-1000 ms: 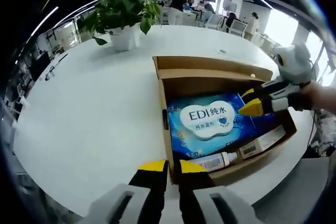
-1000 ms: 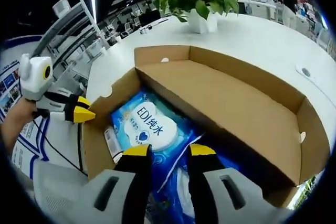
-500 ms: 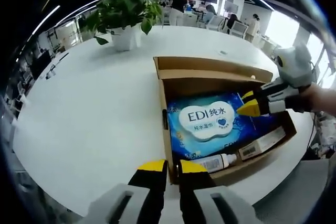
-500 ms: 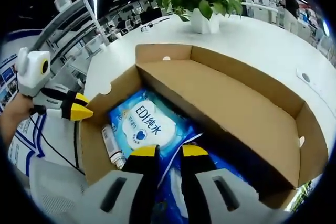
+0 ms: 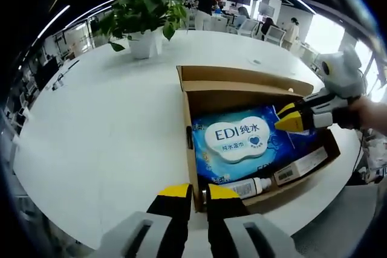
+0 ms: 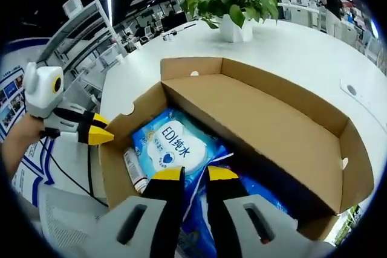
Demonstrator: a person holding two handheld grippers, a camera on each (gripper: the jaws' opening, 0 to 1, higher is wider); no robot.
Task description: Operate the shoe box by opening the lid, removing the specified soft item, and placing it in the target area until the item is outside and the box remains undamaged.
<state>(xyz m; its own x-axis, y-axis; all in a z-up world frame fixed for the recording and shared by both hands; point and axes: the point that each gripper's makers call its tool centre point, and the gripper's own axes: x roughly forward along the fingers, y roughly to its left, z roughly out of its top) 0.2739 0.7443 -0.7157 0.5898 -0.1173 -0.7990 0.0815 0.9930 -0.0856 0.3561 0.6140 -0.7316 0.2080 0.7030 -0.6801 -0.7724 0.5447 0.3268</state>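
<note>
Left gripper view looks across the white table (image 5: 103, 131), where the box (image 5: 192, 149) sits with its lid (image 5: 242, 77) folded back and upright, leaving the inside reachable from above. The left gripper (image 5: 192, 190) rests at the box's near wall, jaws almost together with nothing between them, probably bracing the cardboard so it neither slides nor tears during the pull. The right gripper (image 5: 288, 119) reaches in from the far side and, judging from the right gripper view, its jaws (image 6: 187, 173) have closed on the near edge of the pack (image 6: 169, 146).

The pack lies flat inside the box: a soft blue wet-wipe pouch with a white cloud-shaped label reading EDI, its film glossy and slightly creased. Beside it lie a carton (image 5: 302, 166) and a bottle (image 5: 248, 185) along one wall.
</note>
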